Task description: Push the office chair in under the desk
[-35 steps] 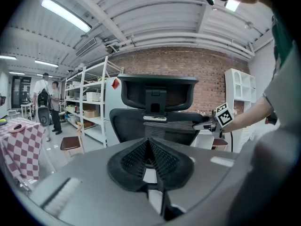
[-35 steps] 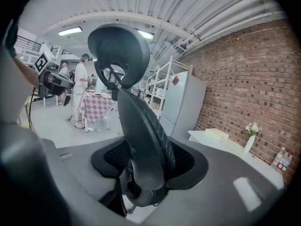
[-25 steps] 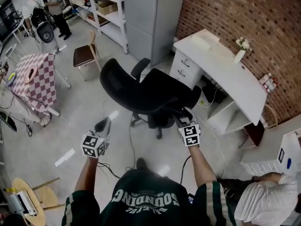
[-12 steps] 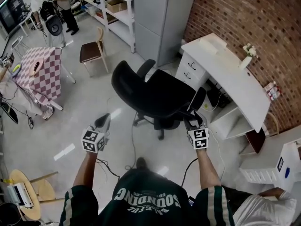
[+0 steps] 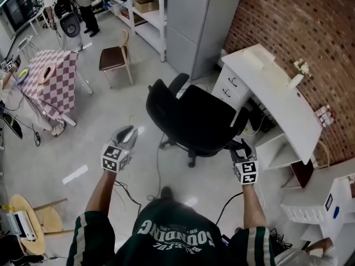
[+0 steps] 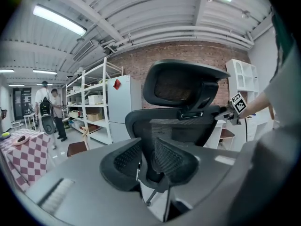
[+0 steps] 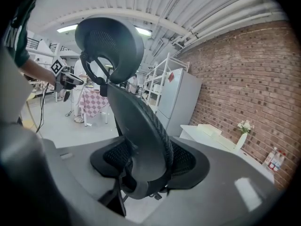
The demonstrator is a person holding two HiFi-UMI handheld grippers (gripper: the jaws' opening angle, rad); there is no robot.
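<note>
1. in your head view the office chair (image 5: 194, 121) stands on the floor (image 5: 72, 148) just beside the drawer end of the white worktop (image 5: 266, 82). it is out in the open, not under the worktop.
2. that view puts your right claw (image 5: 242, 147) at the chair's side edge, but it does not show the grip. the right gripper view does: the edge of the backrest (image 7: 141, 126) runs between the two mesh pads (image 7: 188, 161), and the claw is clenched on it.
3. your left claw (image 5: 127, 134) hovers over bare floor, well apart from the chair. the left gripper view shows that its jaws have just been opening. they stand a little apart with nothing between them, so the claw is released.
4. only the left gripper view shows the chair's back face-on, with the headrest (image 6: 186, 84) above the backrest and your right claw at the backrest's far side.
5. only the right gripper view shows the flower vase (image 7: 242, 134) from the side, standing on the worktop before the brick wall (image 7: 244, 69).
6. only the head view shows the checked table (image 5: 52, 76), the wooden chair (image 5: 113, 57) and the shelves (image 5: 138, 4) laid out across the room.
</note>
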